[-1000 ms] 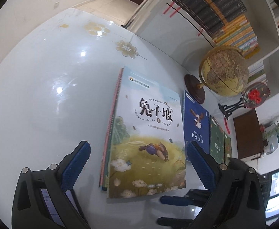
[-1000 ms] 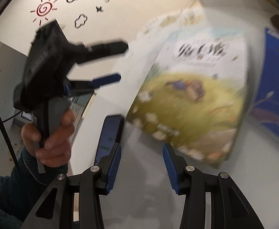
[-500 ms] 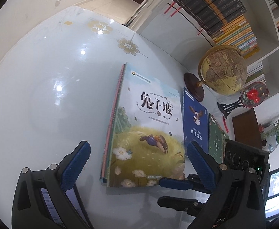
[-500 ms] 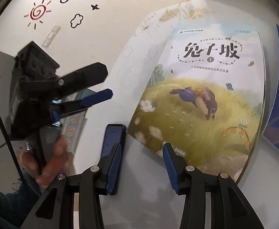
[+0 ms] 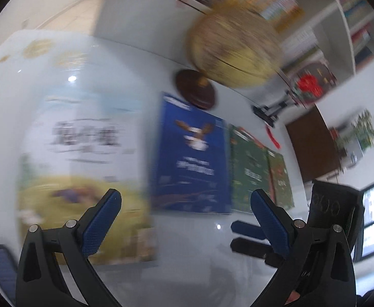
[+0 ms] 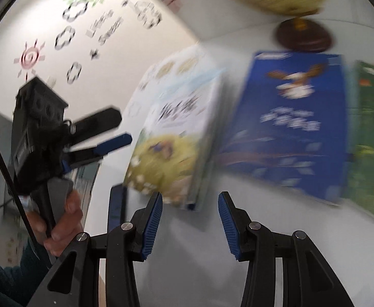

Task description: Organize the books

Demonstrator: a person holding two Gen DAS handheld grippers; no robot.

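On the white glossy table (image 5: 89,58) in front of me, the books lie flat in a row, all heavily smeared by motion blur. The largest item on the surface is the picture book with the meadow cover (image 5: 84,168), at the left end of the row; other books lie stacked under it, their edges showing in the right wrist view. Just beside it on its right lies the blue book with the eagle (image 5: 189,153), and next to that the green book (image 5: 253,168), with a second green cover partly under its far edge. Behind the blue book stands the globe (image 5: 235,51) on its dark round base (image 5: 196,92), near the rear edge of the table.

My left gripper (image 5: 185,204) hangs above the near edge of the blue book, jaws spread wide, nothing between the pads. My right gripper (image 6: 190,204) hangs over bare table near the picture book's lower corner, jaws parted, gripping nothing. My left hand (image 6: 59,225) wraps the left gripper's handle. A dark phone (image 5: 0,266) lies at the table's near left.
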